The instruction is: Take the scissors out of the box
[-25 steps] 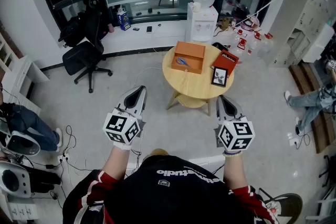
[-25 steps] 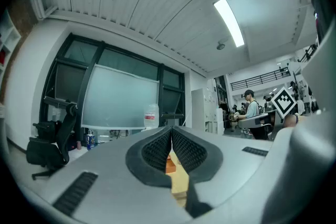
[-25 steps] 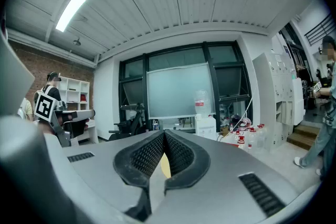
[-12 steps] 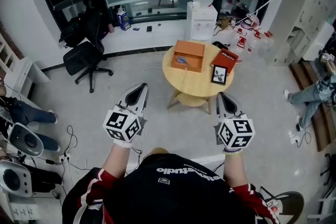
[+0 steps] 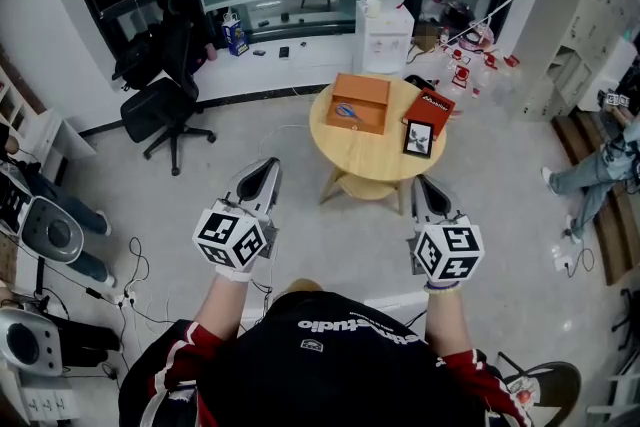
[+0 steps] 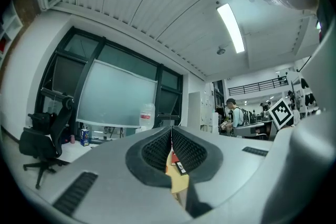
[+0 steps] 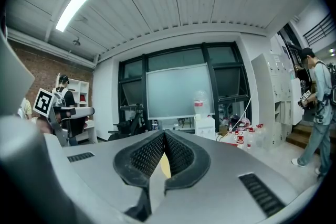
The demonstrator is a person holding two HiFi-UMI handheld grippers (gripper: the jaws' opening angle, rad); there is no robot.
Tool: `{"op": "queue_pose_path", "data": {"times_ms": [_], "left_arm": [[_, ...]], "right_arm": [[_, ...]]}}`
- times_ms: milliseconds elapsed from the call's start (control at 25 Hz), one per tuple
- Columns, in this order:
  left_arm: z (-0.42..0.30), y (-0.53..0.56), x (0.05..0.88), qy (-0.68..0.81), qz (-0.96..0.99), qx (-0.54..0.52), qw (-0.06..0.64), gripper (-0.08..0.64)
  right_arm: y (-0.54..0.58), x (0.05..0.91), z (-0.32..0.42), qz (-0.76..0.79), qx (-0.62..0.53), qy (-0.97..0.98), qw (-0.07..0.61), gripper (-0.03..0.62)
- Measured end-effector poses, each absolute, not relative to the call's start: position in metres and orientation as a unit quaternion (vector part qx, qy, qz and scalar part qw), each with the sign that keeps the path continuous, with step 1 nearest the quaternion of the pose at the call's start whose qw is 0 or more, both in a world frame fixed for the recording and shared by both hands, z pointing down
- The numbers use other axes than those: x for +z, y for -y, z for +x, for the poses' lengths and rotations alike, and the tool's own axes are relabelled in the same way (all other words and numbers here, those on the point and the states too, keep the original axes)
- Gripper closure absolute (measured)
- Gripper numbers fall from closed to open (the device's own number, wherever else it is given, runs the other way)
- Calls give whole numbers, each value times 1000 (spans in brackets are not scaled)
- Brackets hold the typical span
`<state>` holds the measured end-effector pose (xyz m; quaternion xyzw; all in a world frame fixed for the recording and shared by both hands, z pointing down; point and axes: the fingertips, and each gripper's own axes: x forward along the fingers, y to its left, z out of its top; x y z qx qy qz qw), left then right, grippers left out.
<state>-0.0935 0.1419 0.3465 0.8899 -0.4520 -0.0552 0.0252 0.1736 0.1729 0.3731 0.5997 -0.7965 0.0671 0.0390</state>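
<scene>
Upper centre of head view: round wooden table [image 5: 375, 155]. Lower left and lower right, well apart from it: left gripper [image 5: 267, 167] and right gripper [image 5: 425, 183], both clenched, empty. On table's left part: orange box [image 5: 362, 97], scissors [image 5: 347, 113] inside.

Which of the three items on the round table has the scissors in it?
The orange box, leftmost; blue-handled scissors lie in it. The red booklet and black frame hold none.

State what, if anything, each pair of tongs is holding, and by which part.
Nothing: left tongs and right tongs are both shut and empty.
</scene>
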Motion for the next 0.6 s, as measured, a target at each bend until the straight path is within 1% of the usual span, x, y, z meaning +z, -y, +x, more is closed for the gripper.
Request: {"op": "queue_pose_path", "data": {"times_ms": [600], "left_arm": [[-98, -145, 349, 464, 884, -52, 28, 538]], "right_arm": [[-172, 379, 169, 590, 76, 803, 41, 565]]}}
